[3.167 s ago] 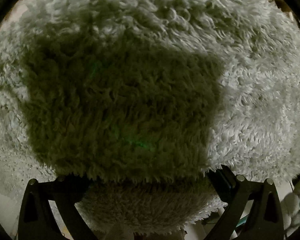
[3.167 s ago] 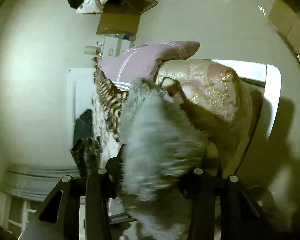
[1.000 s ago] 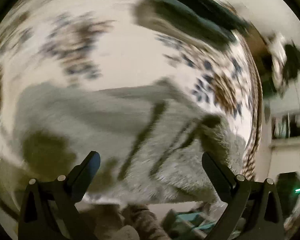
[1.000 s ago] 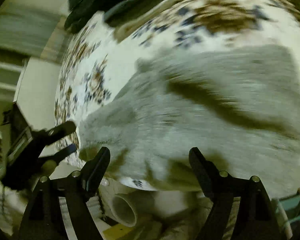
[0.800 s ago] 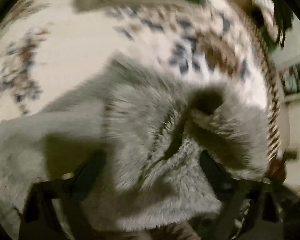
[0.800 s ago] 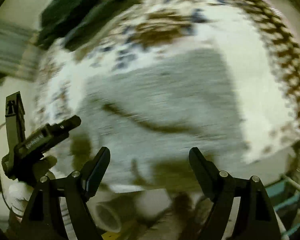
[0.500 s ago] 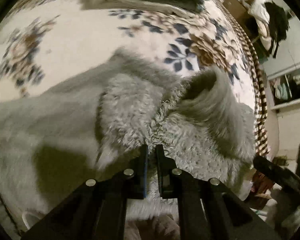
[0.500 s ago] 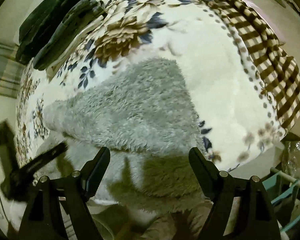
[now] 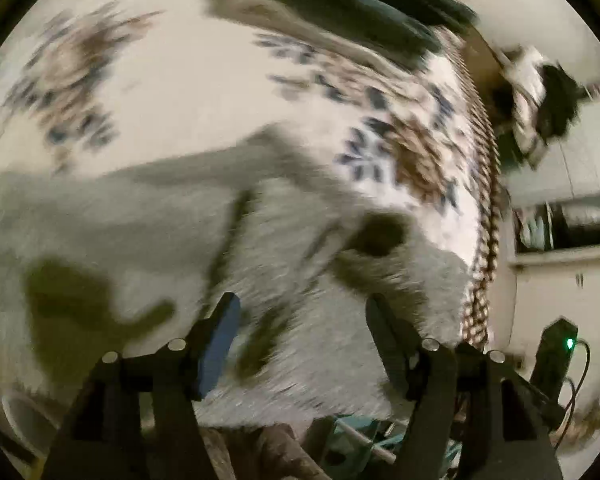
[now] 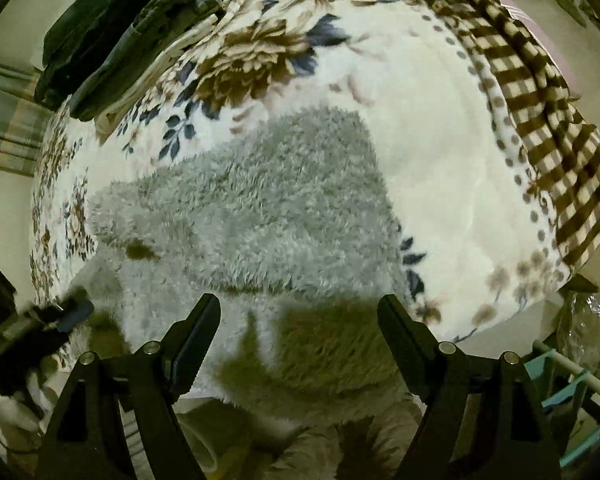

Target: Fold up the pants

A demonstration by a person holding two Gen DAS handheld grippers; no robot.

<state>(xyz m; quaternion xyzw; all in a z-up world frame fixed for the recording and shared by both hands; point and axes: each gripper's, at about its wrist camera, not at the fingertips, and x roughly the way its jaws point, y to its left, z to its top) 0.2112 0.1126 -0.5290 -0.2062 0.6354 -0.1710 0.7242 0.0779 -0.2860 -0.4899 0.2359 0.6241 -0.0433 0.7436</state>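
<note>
Fluffy grey pants (image 10: 260,216) lie folded on a floral blanket (image 10: 440,160), near its front edge. In the blurred left wrist view the same grey pants (image 9: 300,280) fill the lower middle. My left gripper (image 9: 300,320) hovers over them with its jaws opening and nothing pinched between them. It also shows at the left edge of the right wrist view as the left gripper (image 10: 60,316). My right gripper (image 10: 300,312) stands open just above the near edge of the pants, its pads not pressing the fabric.
Dark folded clothes (image 10: 116,28) are stacked at the far left of the blanket. A brown checked cloth (image 10: 540,112) runs along the right edge. A teal and white rack (image 10: 572,384) stands below the bed at lower right. Shelving (image 9: 572,216) sits at the right.
The left gripper's jaws, pinched together on the fluffy fabric half a second ago, now stand apart. The right gripper swung over the pants and then held still, its jaws staying open.
</note>
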